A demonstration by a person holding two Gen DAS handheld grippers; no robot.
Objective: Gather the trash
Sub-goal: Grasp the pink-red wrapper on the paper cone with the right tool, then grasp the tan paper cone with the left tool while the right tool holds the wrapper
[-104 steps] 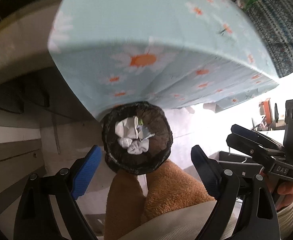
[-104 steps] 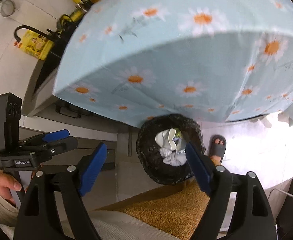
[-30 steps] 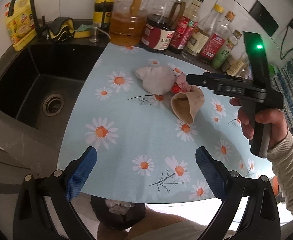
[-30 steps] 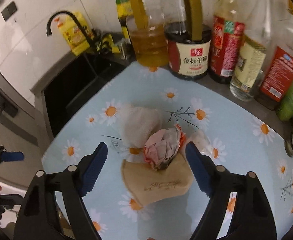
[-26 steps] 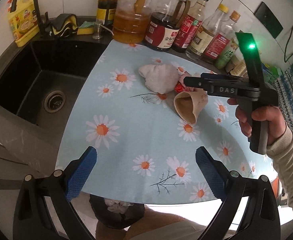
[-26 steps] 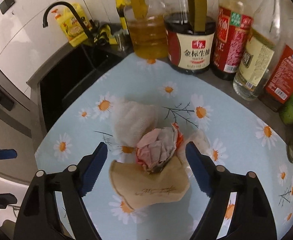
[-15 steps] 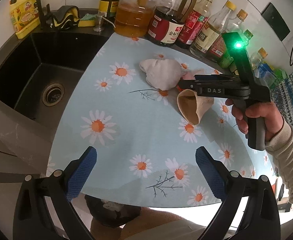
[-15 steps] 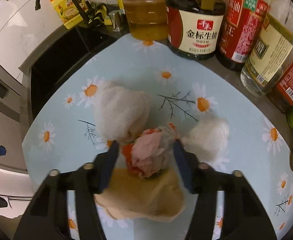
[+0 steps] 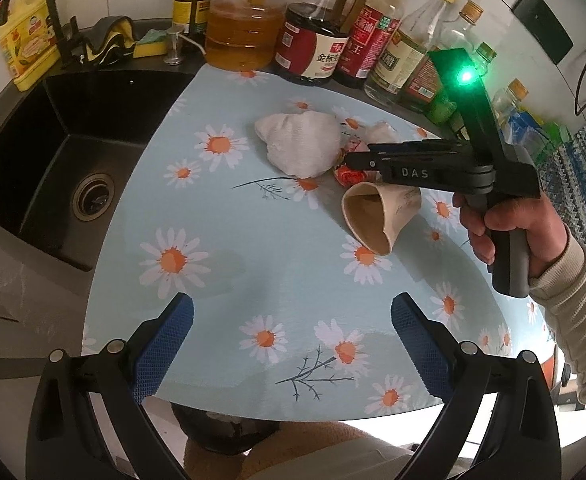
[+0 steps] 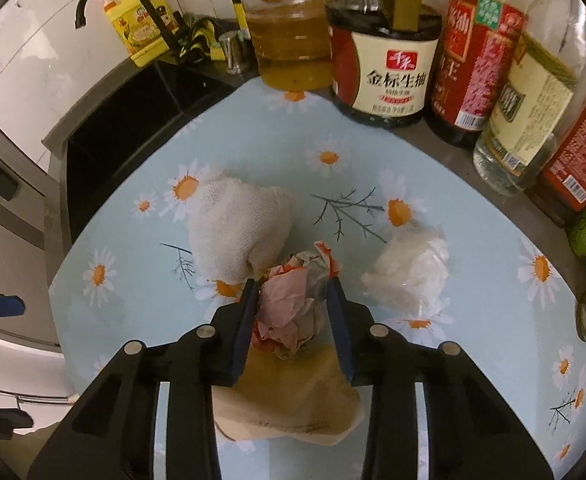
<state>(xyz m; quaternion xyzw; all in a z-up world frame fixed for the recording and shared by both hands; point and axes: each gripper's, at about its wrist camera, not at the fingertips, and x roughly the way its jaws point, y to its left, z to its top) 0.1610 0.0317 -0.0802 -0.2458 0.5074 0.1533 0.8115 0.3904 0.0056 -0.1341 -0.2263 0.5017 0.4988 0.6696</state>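
The right gripper [image 10: 293, 296] has its fingers closed around a crumpled wrapper [image 10: 293, 304], light and squashy, best pinched mid-wad; left gripper [image 9: 289, 344] spread, empty.

A crumpled pink-and-orange wrapper [image 10: 293, 304] sits mid-frame. A white cloth wad [image 10: 241, 228] lies upper left, a white tissue [image 10: 409, 264] right, and a tipped brown paper cup [image 10: 289, 404] below.

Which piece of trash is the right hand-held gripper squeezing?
The pink-and-orange crumpled wrapper, between the white cloth wad and the crumpled tissue.
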